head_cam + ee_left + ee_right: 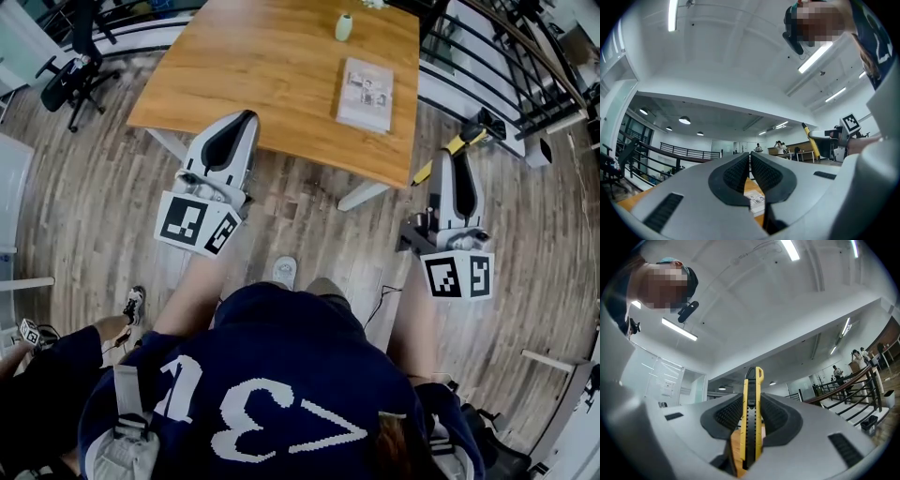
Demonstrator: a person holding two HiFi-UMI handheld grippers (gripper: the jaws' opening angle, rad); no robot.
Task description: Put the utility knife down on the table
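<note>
A yellow and black utility knife (752, 420) stands upright between the pads of my right gripper (752, 401), which is shut on it. From the head camera the knife (466, 141) sticks out of the right gripper (458, 161) just off the near right corner of the wooden table (253, 66), above the floor. My left gripper (242, 122) hovers at the table's near edge with its jaws closed together and nothing between them (750, 161). The left gripper view also catches the right gripper (843, 136) holding the knife (810, 140).
A booklet (366, 94) and a small pale vase (344, 27) lie on the right part of the table. An office chair (75, 80) stands at the left, black railings (511, 56) at the right. Another person's shoe (134, 302) is at the lower left.
</note>
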